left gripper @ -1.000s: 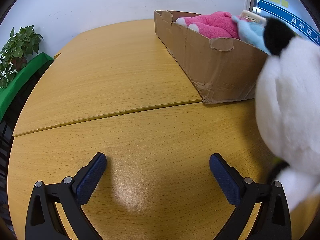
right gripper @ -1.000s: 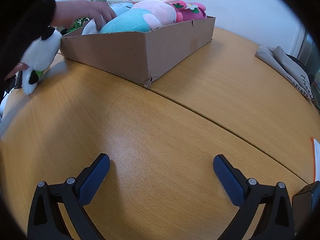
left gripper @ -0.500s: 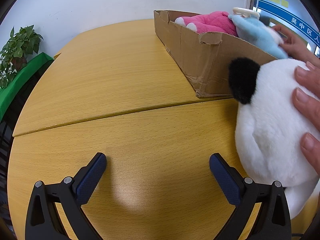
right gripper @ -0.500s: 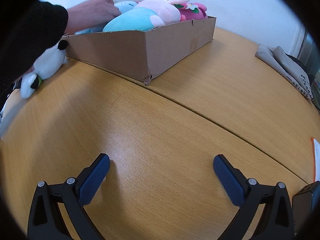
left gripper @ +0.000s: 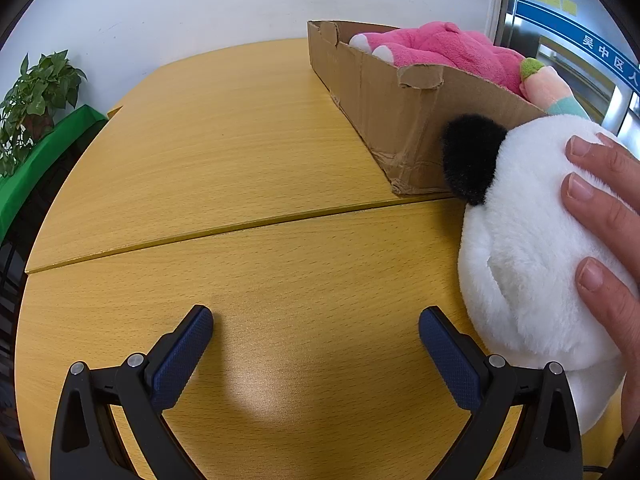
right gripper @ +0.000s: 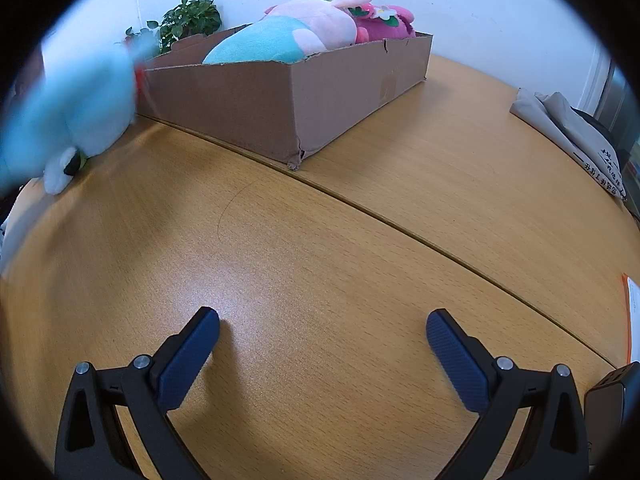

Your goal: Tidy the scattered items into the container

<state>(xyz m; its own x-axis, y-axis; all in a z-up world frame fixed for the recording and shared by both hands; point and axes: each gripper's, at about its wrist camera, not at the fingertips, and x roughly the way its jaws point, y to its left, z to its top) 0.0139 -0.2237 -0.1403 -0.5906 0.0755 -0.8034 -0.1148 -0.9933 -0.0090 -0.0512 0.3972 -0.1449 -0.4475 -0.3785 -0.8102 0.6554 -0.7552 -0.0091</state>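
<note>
Left gripper (left gripper: 316, 336) is hovering spread wide and empty over the wooden table (left gripper: 240, 160); right gripper (right gripper: 322, 334) likewise; white plush toy (left gripper: 532, 248) is lying under a bare hand (left gripper: 604, 216), touching the cardboard box (left gripper: 400, 120) near corner; probably light, soft, squashy; pinching its rounded furry body looks best; pink plush (left gripper: 444, 46) is sitting inside the box.

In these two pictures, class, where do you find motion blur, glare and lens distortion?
Right wrist view: a light blue plush at the left is smeared by motion blur, while the cardboard box stays sharp; a soft glare patch lies on the table. Left wrist view: all sharp, glare between the open fingers, and the table seam bows from fisheye distortion; both frames have dark round corners.
</note>
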